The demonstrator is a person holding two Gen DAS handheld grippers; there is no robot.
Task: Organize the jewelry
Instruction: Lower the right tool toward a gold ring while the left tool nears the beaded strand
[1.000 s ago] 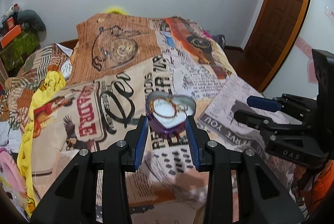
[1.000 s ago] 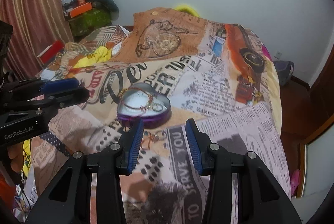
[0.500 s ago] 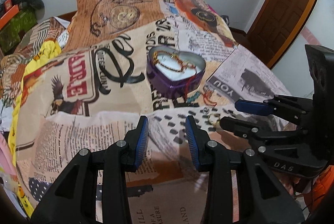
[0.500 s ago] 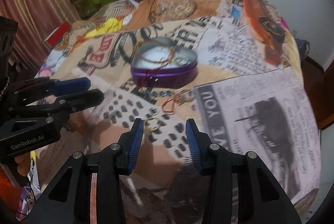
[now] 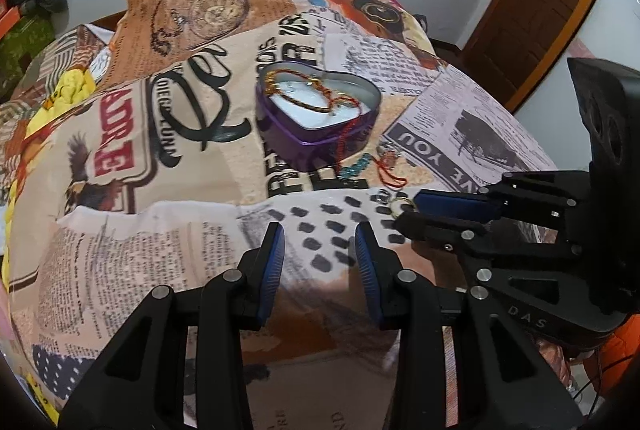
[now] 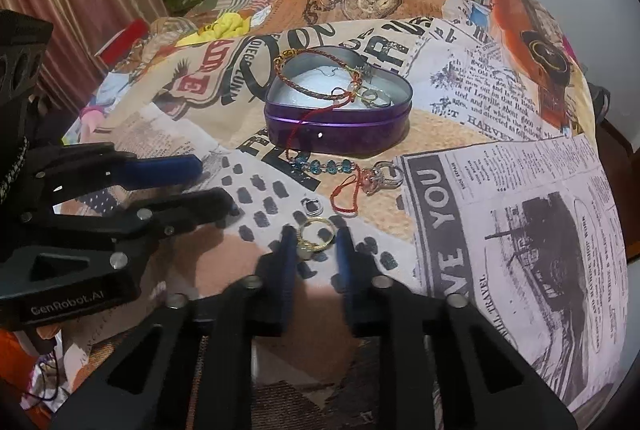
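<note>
Newsprint-patterned bedspread across whole bed. Purple heart tin mid-bed, bracelets draped over rim. Left claw open, empty, hovering apart. Right claw half-closed astride gold ring, not visibly pinching yet. Likely risks: ring skidding off slick pads, or fabric caught in the squeeze. Legible: "YOU", "TRAVEL" on cloth; "GenRobot.AI", "DAS" on claw bodies.
</note>
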